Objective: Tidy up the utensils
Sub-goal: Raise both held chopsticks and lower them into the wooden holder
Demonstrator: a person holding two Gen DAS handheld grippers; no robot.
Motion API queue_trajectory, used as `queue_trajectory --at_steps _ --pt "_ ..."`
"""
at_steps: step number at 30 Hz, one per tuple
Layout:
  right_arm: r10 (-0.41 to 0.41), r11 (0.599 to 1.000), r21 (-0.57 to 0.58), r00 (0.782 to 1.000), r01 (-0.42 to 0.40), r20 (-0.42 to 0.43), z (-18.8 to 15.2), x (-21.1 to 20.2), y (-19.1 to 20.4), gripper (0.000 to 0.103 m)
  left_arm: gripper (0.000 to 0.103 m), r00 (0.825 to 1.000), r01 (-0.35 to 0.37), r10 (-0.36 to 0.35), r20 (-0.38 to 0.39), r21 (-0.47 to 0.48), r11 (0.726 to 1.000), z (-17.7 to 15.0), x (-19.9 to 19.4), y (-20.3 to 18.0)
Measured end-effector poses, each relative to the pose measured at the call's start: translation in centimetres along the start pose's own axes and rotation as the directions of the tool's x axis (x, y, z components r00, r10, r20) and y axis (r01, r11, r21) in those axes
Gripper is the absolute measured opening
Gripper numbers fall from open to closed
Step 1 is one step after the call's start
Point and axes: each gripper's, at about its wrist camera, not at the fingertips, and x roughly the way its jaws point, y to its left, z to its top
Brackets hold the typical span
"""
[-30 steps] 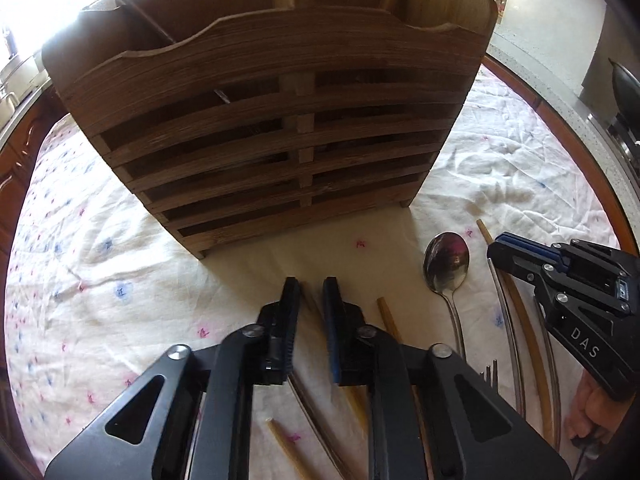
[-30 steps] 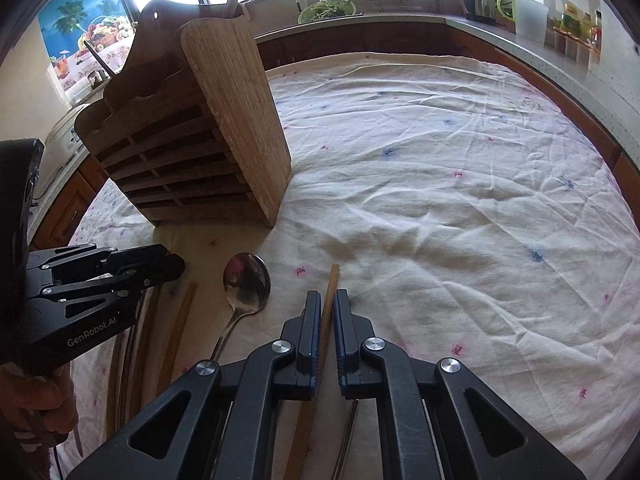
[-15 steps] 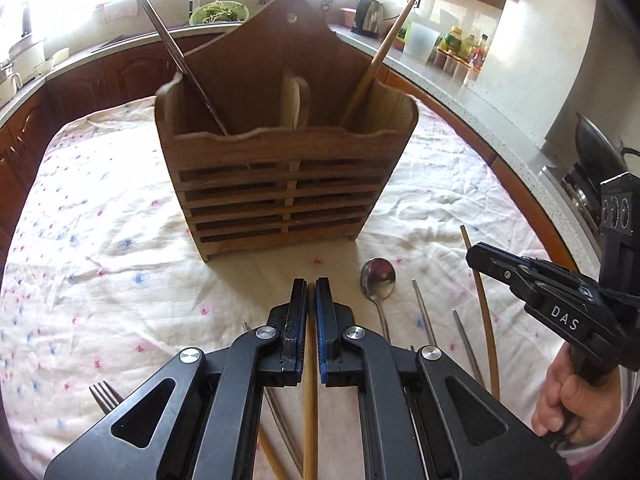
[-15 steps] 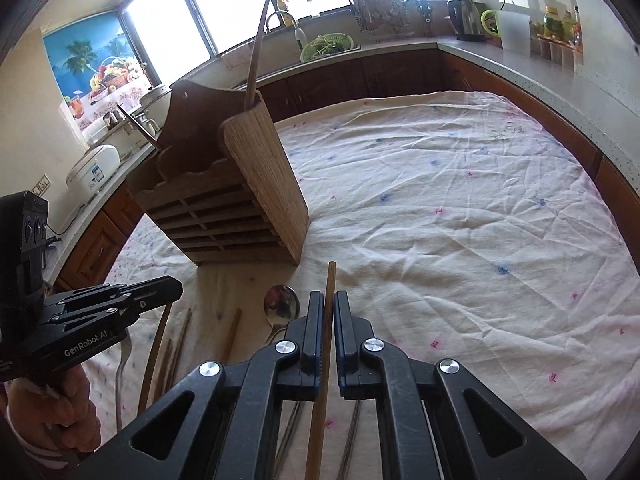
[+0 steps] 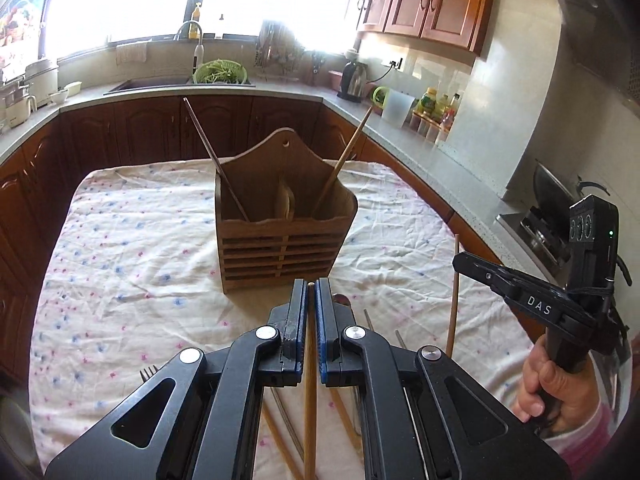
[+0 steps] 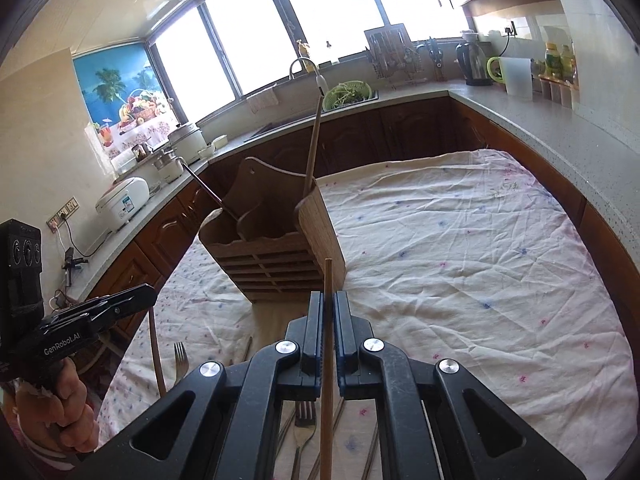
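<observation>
A slatted wooden utensil caddy (image 5: 280, 240) stands on the floral tablecloth (image 5: 120, 264), with a dark chopstick (image 5: 212, 152) leaning in its left compartment and a light one (image 5: 352, 148) in its right. My left gripper (image 5: 311, 286) is shut on a light wooden chopstick (image 5: 310, 392), held above the cloth in front of the caddy. My right gripper (image 6: 328, 298) is shut on another wooden chopstick (image 6: 327, 380), whose tip sticks up past the jaws. Each gripper also shows in the other's view: the right gripper (image 5: 464, 260) and the left gripper (image 6: 148, 294).
Loose utensils lie on the cloth below the grippers: forks (image 6: 181, 356) (image 6: 304, 416) (image 5: 148, 372), more chopsticks (image 5: 280, 440) and a half-hidden spoon (image 5: 342, 300). A kitchen counter (image 5: 420, 140) with a sink, kettle and bottles wraps round the table. A hand (image 5: 552, 392) holds the right gripper.
Both grippers have risen and drawn back from the cloth, each lifting a chopstick. The left jaws, slightly apart a second ago, closed on theirs. The caddy now looks smaller and farther.
</observation>
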Motion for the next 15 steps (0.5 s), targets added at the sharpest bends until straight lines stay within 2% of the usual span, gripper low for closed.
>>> queue_trajectory --at_steps 7,15 --pt "0.018 1.000 -0.011 0.995 -0.017 0.094 1.4 -3.5 1.2 0.005 0.004 0.994 0.007 -0.003 0.110 -0.032 0.999 0.4 -3.7 0.8" --pt "0.030 0.999 -0.027 0.989 -0.027 0.143 2.7 -4.5 2.3 0.005 0.004 0.982 -0.001 0.011 0.186 -0.055 0.998 1.2 -5.4 1.5"
